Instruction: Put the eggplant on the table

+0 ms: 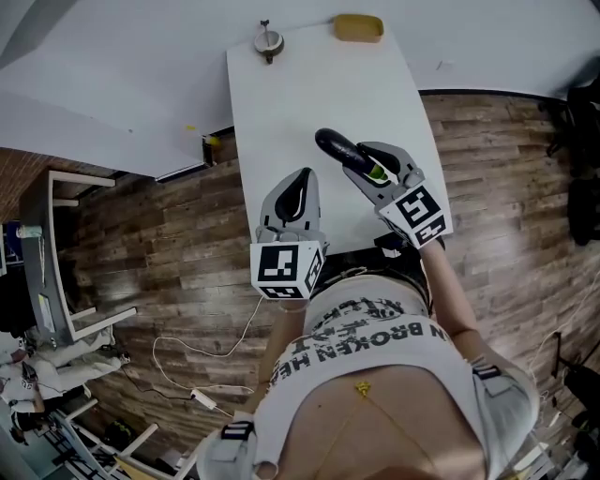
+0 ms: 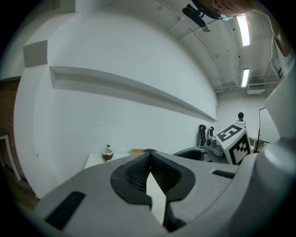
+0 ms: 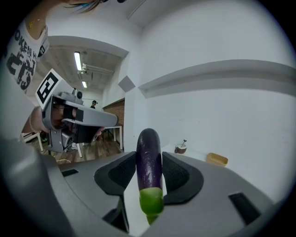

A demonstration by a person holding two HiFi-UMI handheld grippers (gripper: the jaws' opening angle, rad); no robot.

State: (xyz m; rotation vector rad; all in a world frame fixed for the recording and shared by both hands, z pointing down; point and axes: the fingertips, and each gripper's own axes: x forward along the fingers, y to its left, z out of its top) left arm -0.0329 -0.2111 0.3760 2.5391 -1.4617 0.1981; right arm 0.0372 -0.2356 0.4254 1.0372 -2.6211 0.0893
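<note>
A dark purple eggplant [image 3: 149, 159] with a green stem end lies lengthwise between the jaws of my right gripper [image 3: 149, 175], which is shut on it. In the head view the eggplant [image 1: 339, 148] sticks out past the right gripper [image 1: 367, 169] above the white table [image 1: 309, 103], its purple tip pointing away from me. My left gripper [image 1: 296, 197] hangs over the table's near part, to the left of the right one. Its jaws meet at the tips with nothing between them, as the left gripper [image 2: 149, 170] view shows.
At the table's far end stand a small brown bowl with a stick in it [image 1: 268, 41] and a yellow sponge-like block [image 1: 358, 27]. Wooden floor [image 1: 169, 244] lies on both sides of the table. White chairs [image 1: 70, 262] and cables are at the left.
</note>
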